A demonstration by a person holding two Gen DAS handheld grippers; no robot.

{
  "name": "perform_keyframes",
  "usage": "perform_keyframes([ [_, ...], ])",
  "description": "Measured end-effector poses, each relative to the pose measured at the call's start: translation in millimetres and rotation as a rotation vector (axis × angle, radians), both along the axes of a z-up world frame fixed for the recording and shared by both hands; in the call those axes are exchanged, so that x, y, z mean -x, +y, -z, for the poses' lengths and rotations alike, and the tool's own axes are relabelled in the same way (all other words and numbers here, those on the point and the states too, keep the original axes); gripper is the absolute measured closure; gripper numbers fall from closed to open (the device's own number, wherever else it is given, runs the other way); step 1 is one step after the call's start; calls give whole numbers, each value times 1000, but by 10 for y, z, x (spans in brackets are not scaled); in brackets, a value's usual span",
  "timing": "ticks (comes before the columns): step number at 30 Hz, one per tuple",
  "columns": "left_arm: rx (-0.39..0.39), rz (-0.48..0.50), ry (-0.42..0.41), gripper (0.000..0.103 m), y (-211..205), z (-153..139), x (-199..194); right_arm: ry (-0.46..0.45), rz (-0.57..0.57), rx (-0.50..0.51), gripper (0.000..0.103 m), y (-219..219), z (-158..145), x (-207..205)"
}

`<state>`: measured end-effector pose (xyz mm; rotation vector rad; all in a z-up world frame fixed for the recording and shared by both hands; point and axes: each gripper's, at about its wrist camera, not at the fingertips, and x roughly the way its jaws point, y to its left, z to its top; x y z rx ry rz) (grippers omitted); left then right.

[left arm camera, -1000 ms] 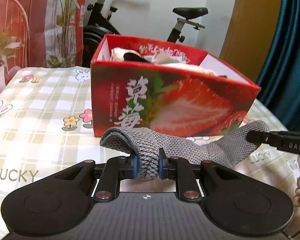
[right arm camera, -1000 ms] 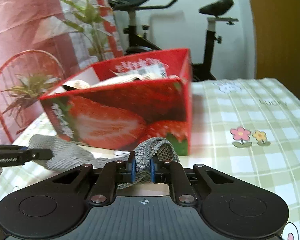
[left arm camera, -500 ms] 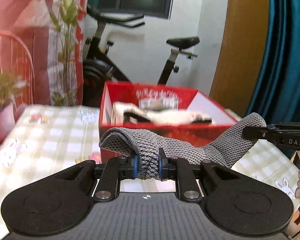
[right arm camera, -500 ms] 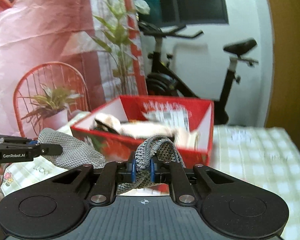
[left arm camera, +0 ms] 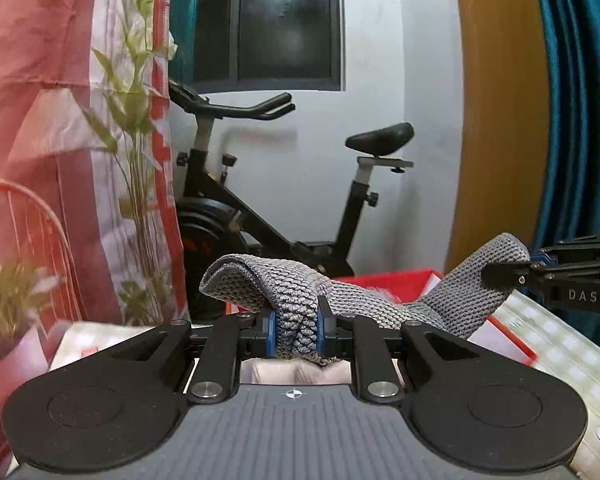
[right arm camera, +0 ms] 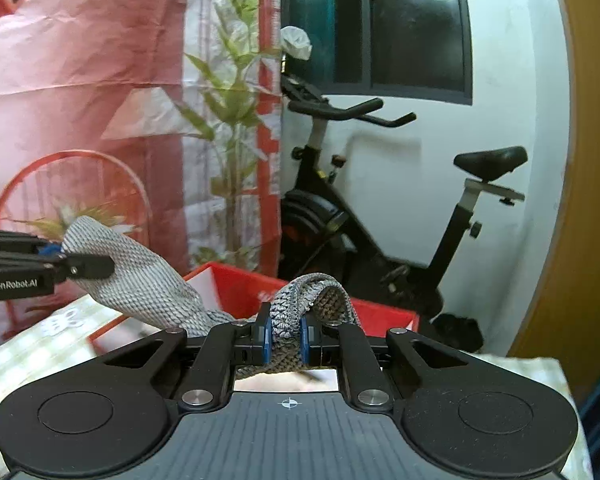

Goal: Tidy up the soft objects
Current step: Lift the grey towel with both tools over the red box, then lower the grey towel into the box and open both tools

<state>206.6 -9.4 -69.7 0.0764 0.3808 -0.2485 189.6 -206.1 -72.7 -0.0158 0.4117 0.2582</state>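
Observation:
A grey knitted cloth [left arm camera: 372, 300] hangs stretched between both grippers, high above the red strawberry box [left arm camera: 412, 280]. My left gripper [left arm camera: 296, 334] is shut on one bunched end of it. My right gripper [right arm camera: 286, 338] is shut on the other end [right arm camera: 316, 296]. In the left wrist view the right gripper [left arm camera: 512, 272] shows at the right edge, pinching the cloth's far corner. In the right wrist view the left gripper [right arm camera: 80, 266] shows at the left edge, holding the other corner [right arm camera: 140, 280]. Only the box's red rim [right arm camera: 252, 284] shows; its contents are mostly hidden.
A black exercise bike [left arm camera: 268, 200] stands behind the table by the white wall. A potted plant [left arm camera: 8, 312] and a red wire chair [right arm camera: 72, 192] are at the left. The checked tablecloth [left arm camera: 560, 344] shows at the right, with a blue curtain [left arm camera: 580, 100] beyond.
Both grippers have risen with the cloth, from table level in front of the box to well above it. The box has dropped low in both views. The grips are unchanged.

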Motion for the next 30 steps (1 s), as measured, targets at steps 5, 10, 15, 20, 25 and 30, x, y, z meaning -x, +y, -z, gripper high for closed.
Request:
perform_keyframes([
  [5,-29,-20,14,84,-95,73,-378,1,27,15,91,-24,116,-424],
  [10,-48,-20,70,84,-182,285,-681,48,28,40,91,17,362,-733],
  [15,-77,23,149,84,-207,526,-859,128,46,64,91,30,618,-905],
  [20,-86,56,210,83,-200,664,-941,207,43,56,91,23,800,-975],
  [25,-70,49,230,79,-132,696,-965,223,55,48,89,24,851,-970],
  [30,-37,45,236,42,-85,613,-914,237,86,42,70,-9,805,-948],
])
